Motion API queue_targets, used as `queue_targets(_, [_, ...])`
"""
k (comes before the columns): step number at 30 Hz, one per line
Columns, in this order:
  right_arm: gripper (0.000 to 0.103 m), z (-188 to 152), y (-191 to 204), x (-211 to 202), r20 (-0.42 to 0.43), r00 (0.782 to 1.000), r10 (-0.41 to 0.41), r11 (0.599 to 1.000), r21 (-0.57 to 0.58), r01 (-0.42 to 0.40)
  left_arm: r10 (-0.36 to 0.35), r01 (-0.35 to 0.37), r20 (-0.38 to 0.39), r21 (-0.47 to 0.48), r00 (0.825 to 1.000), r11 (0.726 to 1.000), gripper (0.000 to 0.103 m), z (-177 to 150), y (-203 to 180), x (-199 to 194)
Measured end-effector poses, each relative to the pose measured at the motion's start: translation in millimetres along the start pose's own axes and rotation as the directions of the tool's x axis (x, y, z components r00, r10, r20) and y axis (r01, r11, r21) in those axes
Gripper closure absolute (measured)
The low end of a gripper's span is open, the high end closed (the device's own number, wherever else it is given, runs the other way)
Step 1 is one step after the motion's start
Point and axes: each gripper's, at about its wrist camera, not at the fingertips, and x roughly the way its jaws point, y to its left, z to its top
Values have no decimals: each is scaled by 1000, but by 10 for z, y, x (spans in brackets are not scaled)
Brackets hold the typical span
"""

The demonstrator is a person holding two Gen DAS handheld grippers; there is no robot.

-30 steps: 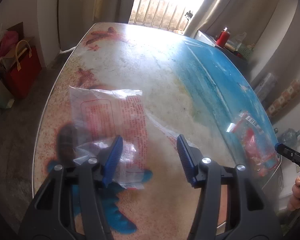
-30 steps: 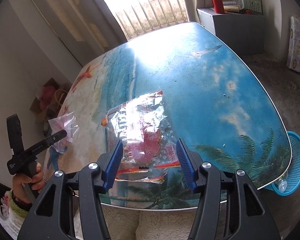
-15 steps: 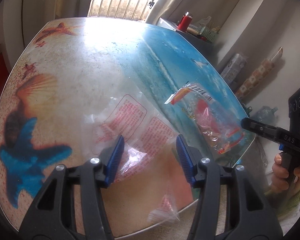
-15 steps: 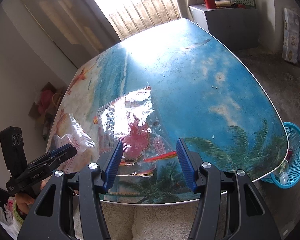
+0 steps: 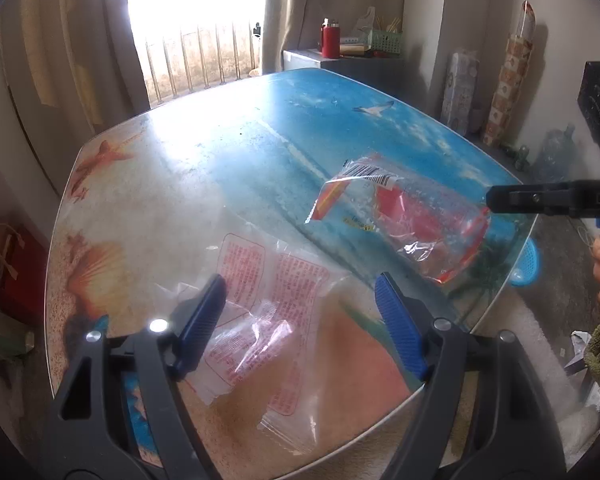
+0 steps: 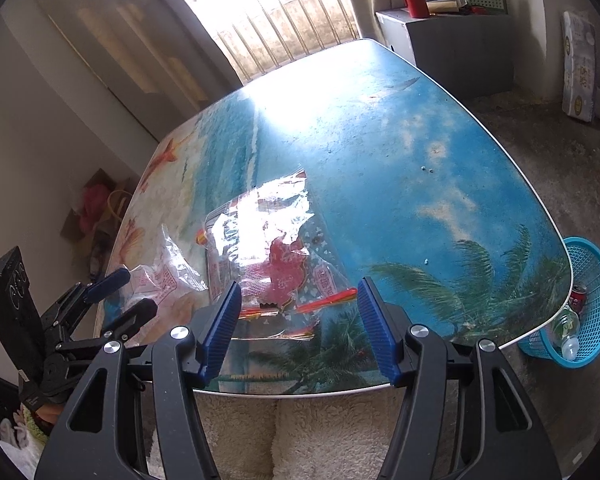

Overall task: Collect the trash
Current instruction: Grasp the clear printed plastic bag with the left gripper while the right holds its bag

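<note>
Where the beach-print table (image 6: 440,128) catches glare from the barred window (image 6: 296,8), two wrappers lie near its front edge: a clear one (image 5: 268,296) between the opening left gripper (image 5: 300,320), a red one (image 6: 276,256) ahead of the opening right gripper (image 6: 296,320). A blue basket (image 6: 592,304) stands on the floor beside the table.

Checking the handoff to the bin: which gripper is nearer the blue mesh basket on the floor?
Right. The right gripper hangs by the table corner beside the blue mesh basket; the left gripper is farther along that edge.
</note>
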Motion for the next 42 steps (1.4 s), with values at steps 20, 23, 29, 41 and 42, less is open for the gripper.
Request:
queue_targets(20, [30, 108, 261, 220, -39, 999, -19, 995, -94, 15, 39, -43, -70, -59, 997, 997, 75, -111, 249, 242])
queue_targets(23, [30, 139, 314, 283, -43, 998, -37, 993, -118, 31, 30, -36, -66, -84, 997, 996, 84, -108, 315, 238])
queue_targets(29, [30, 190, 460, 495, -66, 995, -79, 978, -200, 65, 18, -24, -62, -100, 998, 995, 93, -93, 379, 243])
queue_targets(41, [41, 155, 658, 689, -71, 987, -147, 948, -294, 120, -6, -2, -55, -141, 998, 990, 97, -89, 433, 254])
queue_targets(42, [47, 154, 662, 686, -75, 987, -142, 949, -294, 114, -8, 0, -55, -143, 998, 990, 97, -89, 436, 255])
